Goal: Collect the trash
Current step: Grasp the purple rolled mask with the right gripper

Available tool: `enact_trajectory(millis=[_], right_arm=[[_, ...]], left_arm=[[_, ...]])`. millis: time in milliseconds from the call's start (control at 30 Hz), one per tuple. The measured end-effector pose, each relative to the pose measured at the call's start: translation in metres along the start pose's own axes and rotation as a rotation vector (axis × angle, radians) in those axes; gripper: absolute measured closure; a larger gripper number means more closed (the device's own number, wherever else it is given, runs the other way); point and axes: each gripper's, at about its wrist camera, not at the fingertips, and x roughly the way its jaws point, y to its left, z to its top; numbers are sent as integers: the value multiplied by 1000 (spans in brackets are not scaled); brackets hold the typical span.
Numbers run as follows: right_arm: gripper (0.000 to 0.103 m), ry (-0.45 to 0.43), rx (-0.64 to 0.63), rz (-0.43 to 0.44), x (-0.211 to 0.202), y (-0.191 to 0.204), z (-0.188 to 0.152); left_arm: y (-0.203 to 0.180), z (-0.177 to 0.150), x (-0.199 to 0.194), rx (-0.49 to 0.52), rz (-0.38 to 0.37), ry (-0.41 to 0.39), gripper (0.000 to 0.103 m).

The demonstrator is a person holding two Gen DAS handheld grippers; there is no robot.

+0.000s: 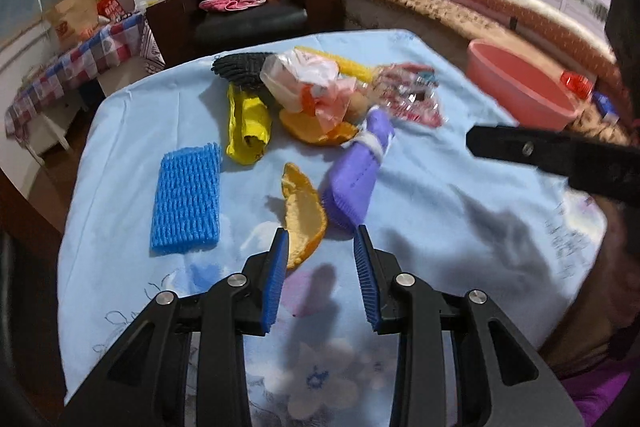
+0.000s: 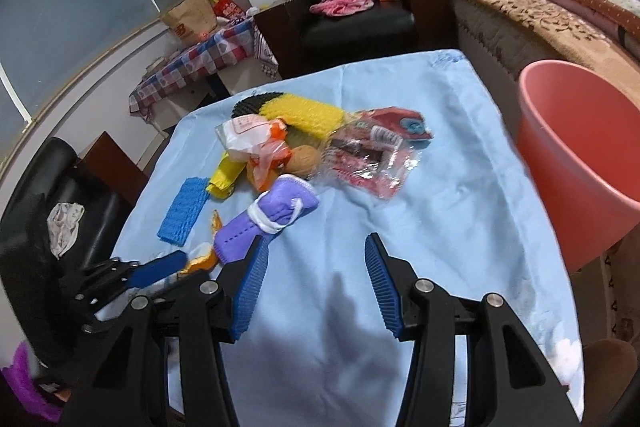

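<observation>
Left gripper [image 1: 321, 238], pitched downward over the blue-clothed worktop [image 1: 460, 195], has its fingers spread and empty, the near end of an orange peel [image 1: 302, 211] lying just ahead between their tips, apparently untouched, though blur leaves this uncertain. Right gripper [image 2: 316, 247], likewise tilted down, holds its fingers apart over bare cloth, with a rolled purple mask [image 2: 266, 217] just beyond its left fingertip. Farther off lie a blue foam net [image 1: 187, 199], yellow wrapper [image 1: 248, 125] and clear plastic packaging [image 2: 368, 155]; a pink basin [image 2: 580, 155] stands at the worktop's right edge.
</observation>
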Motion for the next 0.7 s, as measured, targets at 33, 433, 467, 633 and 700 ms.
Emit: enact_trajectory(millis=[33, 433, 467, 633, 700], right_arm=[[53, 5, -1, 6, 1, 2, 1], [53, 138, 43, 54, 48, 33, 15], [53, 152, 65, 52, 53, 33, 16], [53, 206, 163, 34, 77, 33, 19], [53, 210, 170, 27, 83, 36, 19]], left_arm=[[0, -1, 3, 8, 7, 4, 78], [15, -8, -10, -25, -33, -66, 100], [16, -8, -12, -33, -37, -72, 100], [28, -8, -17, -77, -58, -92, 101], [31, -8, -17, -91, -65, -93, 100]])
